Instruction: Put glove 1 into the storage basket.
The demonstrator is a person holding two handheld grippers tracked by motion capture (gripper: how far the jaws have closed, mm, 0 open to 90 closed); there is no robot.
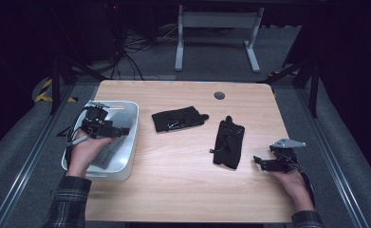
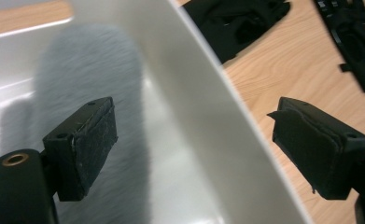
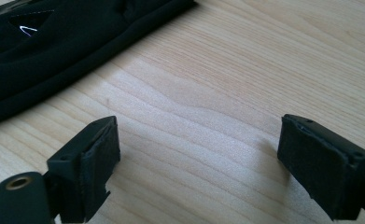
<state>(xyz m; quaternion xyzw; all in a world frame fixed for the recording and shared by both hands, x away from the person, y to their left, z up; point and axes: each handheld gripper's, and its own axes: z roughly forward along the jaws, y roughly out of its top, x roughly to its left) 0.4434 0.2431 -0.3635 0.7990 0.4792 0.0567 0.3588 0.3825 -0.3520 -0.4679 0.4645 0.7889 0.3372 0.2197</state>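
Two black gloves lie on the wooden table (image 1: 183, 161): one glove (image 1: 177, 118) near the middle, the other glove (image 1: 228, 141) to its right. A white bin (image 1: 128, 142) at the left holds a grey fuzzy item (image 2: 91, 70). My left gripper (image 1: 121, 129) hovers over the bin, open, with its jaws straddling the bin's right wall (image 2: 203, 107) and nothing between them. My right gripper (image 1: 259, 161) rests low over the table just right of the second glove (image 3: 54, 42), open and empty.
A round dark grommet (image 1: 219, 95) sits near the table's far edge. Beyond the table stand a white desk frame (image 1: 216, 38) and cables on the floor. Bare wood stretches across the front of the table between the two hands.
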